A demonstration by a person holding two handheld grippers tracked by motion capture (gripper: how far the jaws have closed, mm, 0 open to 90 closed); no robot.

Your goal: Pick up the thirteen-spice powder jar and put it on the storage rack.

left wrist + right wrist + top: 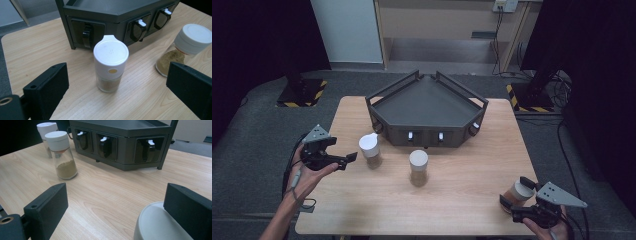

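we have three spice jars on the wooden table point(462, 200) and a dark corner rack point(427, 107) at its far side, and none of the jars is on the rack yet, so as far as we can judge the work of moving them is hardly begun

our left gripper point(346, 159) sits at the table's left edge with its jaws spread wide, aimed at the jar with the spouted lid point(370, 150). in the left gripper view that jar point(110, 65) stands upright between the two jaws but apart from both, just in front of the rack's front panel point(105, 30). nothing is pinched there

our right gripper point(515, 200) is at the near right corner, jaws open as well, around the near-right jar point(519, 192). in the right gripper view its pale lid point(156, 225) lies against or just beside the right-hand jaw; we cannot tell if they touch, and the other jaw is well clear, so we read it as not gripped

the middle jar point(418, 167) stands alone, upright, near the table's centre, with brown powder in its lower part

left to do, in our judgement: close on each jar, lift it and set it on the rack, all three
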